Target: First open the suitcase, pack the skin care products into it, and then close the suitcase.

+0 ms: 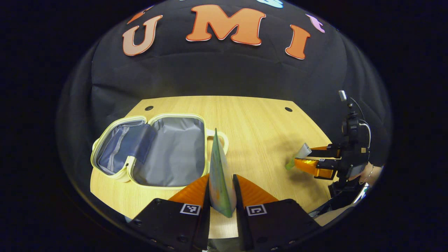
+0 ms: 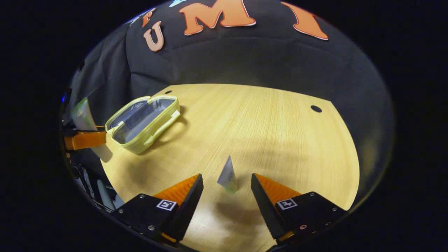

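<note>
A pale yellow suitcase lies open on the wooden table, its grey lining showing and nothing inside. My left gripper is shut on a tall flat green tube, held upright just right of the case. In the right gripper view the case sits far left, with the left gripper and its tube beside it. My right gripper is open, and a small pale tube stands between its fingers without touching them. The left gripper view shows that gripper and small tube at far right.
A hand holds the right gripper at the table's right edge. Two dark round holes mark the table's far corners. The black cloth wall rises right behind the table. Bare wood stretches between the case and the right side.
</note>
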{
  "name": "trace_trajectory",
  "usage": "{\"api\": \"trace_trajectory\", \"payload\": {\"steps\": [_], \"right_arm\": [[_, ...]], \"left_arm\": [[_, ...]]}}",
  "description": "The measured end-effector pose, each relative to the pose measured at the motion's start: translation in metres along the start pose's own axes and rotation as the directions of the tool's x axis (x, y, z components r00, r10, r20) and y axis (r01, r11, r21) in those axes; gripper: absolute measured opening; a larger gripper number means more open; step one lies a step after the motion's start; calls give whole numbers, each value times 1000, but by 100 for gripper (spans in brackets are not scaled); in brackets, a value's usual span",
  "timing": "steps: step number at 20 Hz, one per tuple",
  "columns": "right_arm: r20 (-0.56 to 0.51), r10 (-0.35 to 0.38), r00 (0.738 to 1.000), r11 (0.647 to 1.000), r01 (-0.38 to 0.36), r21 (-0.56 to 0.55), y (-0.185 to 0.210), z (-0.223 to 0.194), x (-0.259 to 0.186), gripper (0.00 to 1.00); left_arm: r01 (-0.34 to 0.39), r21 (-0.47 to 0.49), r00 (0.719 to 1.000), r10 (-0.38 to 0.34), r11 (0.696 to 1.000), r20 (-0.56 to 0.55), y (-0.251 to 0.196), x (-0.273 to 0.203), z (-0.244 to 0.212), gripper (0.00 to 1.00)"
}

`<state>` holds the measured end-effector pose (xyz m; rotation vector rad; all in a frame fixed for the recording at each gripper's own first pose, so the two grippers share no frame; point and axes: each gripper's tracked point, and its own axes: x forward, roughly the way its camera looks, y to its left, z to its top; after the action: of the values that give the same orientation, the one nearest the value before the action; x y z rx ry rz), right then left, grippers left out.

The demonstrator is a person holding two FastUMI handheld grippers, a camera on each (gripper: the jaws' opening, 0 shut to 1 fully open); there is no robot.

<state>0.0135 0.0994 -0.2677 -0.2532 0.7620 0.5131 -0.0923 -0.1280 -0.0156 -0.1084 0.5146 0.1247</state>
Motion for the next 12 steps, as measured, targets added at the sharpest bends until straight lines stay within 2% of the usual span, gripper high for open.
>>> {"api": "trace_trajectory", "payload": {"steps": [2, 3, 4, 5, 6, 7, 8, 9, 10, 12], "right_arm": [[-21, -11, 1000, 1000, 11, -4, -4, -5, 13, 84], [-33, -11, 999, 1000, 11, -3, -5, -6, 19, 67], [-48, -8, 999, 1000, 8, -1, -3, -9, 22, 58], [-69, -15, 998, 1000, 15, -6, -5, -13, 24, 59], [-70, -32, 997, 1000, 31, -4, -8, -13, 25, 48], [-81, -33, 996, 999, 33, 5, -6, -11, 23, 32], [-84, -35, 996, 999, 36, 17, -4, -10, 16, 32], [-92, -28, 995, 999, 30, 25, -1, -6, 10, 26], [-97, -21, 995, 999, 25, 35, 3, -1, 0, 30], [-107, 4, 994, 998, 3, 67, 16, 14, -21, 30]], "left_arm": [[-16, -15, 1000, 16, 1000, -2, 8, -1, -4, 33], [-16, -19, 1000, 16, 1000, -5, 11, -1, -5, 34], [-18, -23, 1000, 17, 1000, -6, 13, -1, -6, 31], [-20, -26, 1000, 20, 999, -8, 14, -1, -6, 33], [-21, -29, 1000, 21, 999, -13, 16, -1, -7, 33], [-27, -32, 1000, 26, 999, -17, 19, -3, -7, 33], [-40, -38, 999, 39, 998, -16, 23, -5, -4, 33], [-41, -41, 999, 40, 998, -15, 24, -9, -1, 34], [-39, -44, 999, 38, 998, -19, 26, -13, 3, 33], [-26, -45, 999, 24, 999, -37, 31, -24, 12, 33]]}}
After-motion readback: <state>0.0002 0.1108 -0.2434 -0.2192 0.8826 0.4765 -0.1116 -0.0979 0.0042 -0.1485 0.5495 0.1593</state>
